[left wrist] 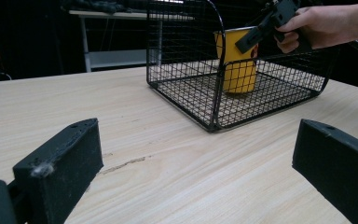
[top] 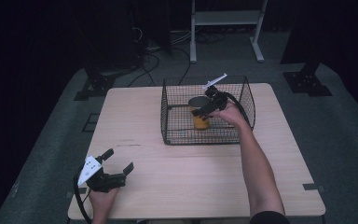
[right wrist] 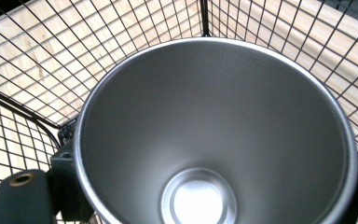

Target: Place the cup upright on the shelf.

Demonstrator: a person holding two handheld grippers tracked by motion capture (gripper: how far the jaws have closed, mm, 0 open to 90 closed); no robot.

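Cup (top: 200,114) transfer, placing or lifting step undetermined: right gripper (top: 208,106) clamps the yellow steel-lined cup between its jaws inside the wire basket (top: 177,135), left gripper (top: 116,163) idle with jaws apart on the table (top: 191,177); next presumably a vertical move clearing the rim.

We see a pale, light-grained wooden table (top: 182,177) with rounded corners standing on grey carpeted floor (top: 345,140), its top marked by a short dark scuff (left wrist: 123,164) toward the left of centre. Directly on it, toward the far edge and a little right of the middle, rests a black wire-mesh basket (top: 177,122) with an open top, its base flat on the wood and the grain visible through the mesh (right wrist: 23,51). Along the table's right edge we can make out a small dark strip (top: 313,186), though we cannot tell what it is.
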